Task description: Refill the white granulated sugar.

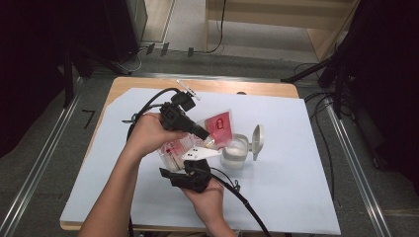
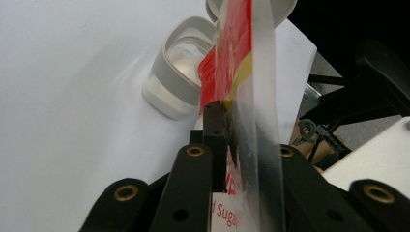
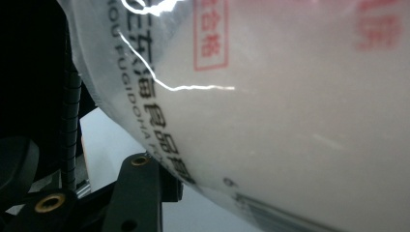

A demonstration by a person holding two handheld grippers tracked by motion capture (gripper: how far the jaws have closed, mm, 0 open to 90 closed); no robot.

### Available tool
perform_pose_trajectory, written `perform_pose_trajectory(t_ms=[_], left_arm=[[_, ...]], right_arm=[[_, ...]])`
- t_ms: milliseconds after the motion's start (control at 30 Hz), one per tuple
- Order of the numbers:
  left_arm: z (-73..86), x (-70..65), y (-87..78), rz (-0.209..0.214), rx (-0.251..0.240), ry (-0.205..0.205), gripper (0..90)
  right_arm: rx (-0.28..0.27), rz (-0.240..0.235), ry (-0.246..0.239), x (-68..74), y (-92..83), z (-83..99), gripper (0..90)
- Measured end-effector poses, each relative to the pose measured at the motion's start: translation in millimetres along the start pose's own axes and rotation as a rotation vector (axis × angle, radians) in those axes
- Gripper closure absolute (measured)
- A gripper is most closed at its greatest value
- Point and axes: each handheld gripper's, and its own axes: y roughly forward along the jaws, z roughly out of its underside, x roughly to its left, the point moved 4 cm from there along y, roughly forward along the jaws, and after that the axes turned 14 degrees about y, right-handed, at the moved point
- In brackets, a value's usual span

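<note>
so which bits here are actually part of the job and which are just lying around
In the job:
- sugar bag, tilted over the container
- clear container with its flip lid open
- left gripper, shut on the bag's top edge
- right gripper, holding the bag's body

Lying about:
- small white object at the table's far edge
</note>
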Motion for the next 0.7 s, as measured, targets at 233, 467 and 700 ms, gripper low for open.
perform_pose_trajectory(t_ms=[233,467,700], left_arm=[[1.5,-2.4,-2.4,-0.015,-0.013,0.011,90.0],[6.6,0.2,-16.5,0.008,-0.065,0.0,90.0],[12.9,1.4,-29.0,0.011,-0.114,-0.02,90.0]], right_arm=[[0.009,0.003,-0.004,-0.8,-0.8,1.0,56.8],[-0.006,0.0,-0.006,-1.6,-4.8,-2.4,56.0],[-0.027,0.019,-0.016,-4.0,-8.9,-6.5,55.5]])
